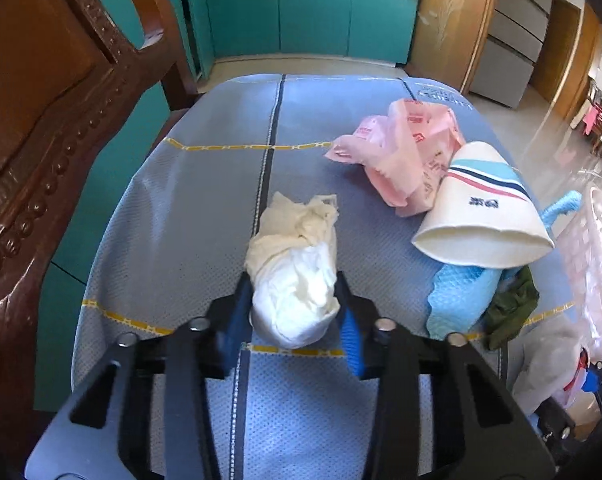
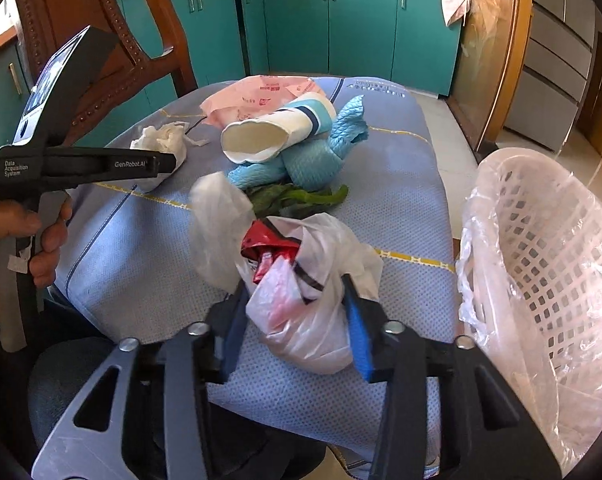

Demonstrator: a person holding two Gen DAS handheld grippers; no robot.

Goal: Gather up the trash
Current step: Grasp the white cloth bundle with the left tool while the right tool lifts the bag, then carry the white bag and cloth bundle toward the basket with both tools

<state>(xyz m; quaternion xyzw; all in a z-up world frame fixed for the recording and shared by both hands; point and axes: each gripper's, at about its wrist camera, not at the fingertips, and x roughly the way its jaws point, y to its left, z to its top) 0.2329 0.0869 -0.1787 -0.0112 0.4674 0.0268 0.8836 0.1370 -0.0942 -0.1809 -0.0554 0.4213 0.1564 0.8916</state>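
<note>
My left gripper (image 1: 295,306) is shut on a crumpled white and cream tissue wad (image 1: 297,276) on the blue-covered table (image 1: 205,208). It also shows in the right wrist view (image 2: 163,162), where the wad (image 2: 161,140) lies at its tip. My right gripper (image 2: 295,312) is shut on a white plastic bag (image 2: 305,300) with red wrappers inside, near the table's front edge. A paper cup (image 2: 273,132) lies on its side over a blue cloth (image 2: 313,156), with a pink plastic bag (image 2: 257,96) behind and a green scrap (image 2: 297,196) in front.
A white lattice basket (image 2: 541,264) lined with clear plastic stands just right of the table. A carved wooden chair (image 1: 41,120) stands at the left. Teal cabinets (image 2: 341,28) run along the back wall. The cup (image 1: 481,212) and pink bag (image 1: 405,148) also show in the left wrist view.
</note>
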